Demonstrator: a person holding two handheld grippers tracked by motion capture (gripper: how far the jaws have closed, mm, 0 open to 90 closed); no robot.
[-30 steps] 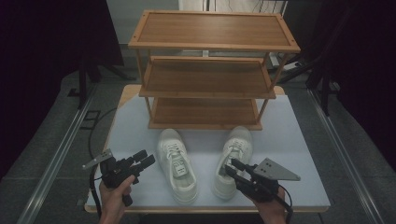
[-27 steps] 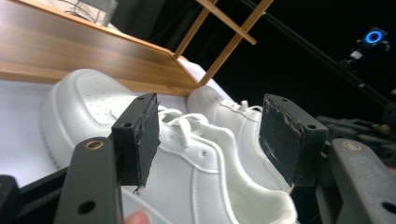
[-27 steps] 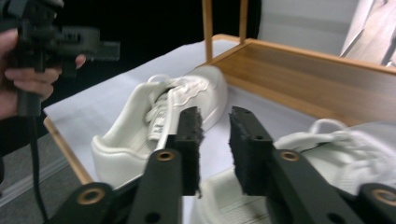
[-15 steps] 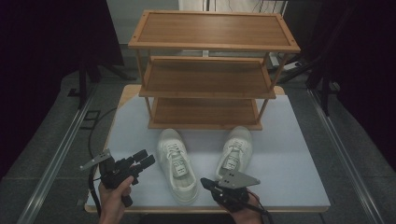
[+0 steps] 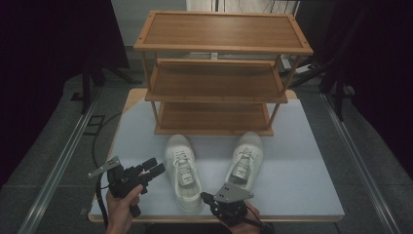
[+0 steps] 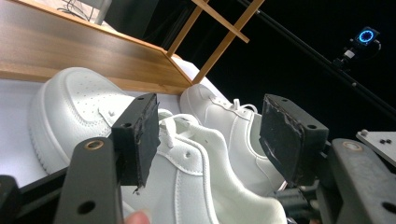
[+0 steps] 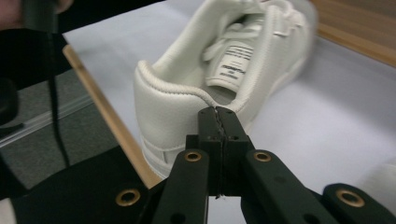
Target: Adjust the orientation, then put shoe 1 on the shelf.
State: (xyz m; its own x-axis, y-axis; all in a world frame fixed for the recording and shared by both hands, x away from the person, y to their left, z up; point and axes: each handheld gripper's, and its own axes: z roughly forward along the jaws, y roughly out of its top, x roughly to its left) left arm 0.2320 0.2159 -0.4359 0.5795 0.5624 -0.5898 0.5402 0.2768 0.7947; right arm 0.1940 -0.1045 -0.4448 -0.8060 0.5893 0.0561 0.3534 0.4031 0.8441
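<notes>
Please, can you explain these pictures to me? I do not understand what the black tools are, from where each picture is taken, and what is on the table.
A person holds a two-jaw hand tool in each hand. One camera looks down from above; one rides on each tool. On the table stand a wooden shoe rack and two white sneakers. The left gripper is open, beside the left sneaker. The right gripper is shut at the heel of the right sneaker; whether it pinches the heel rim I cannot tell.

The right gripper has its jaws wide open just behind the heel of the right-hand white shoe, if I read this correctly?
Not quite: the right gripper has its jaws shut, pads pressed together, just behind the heel of the right-hand white shoe. The right gripper view shows it.
</notes>
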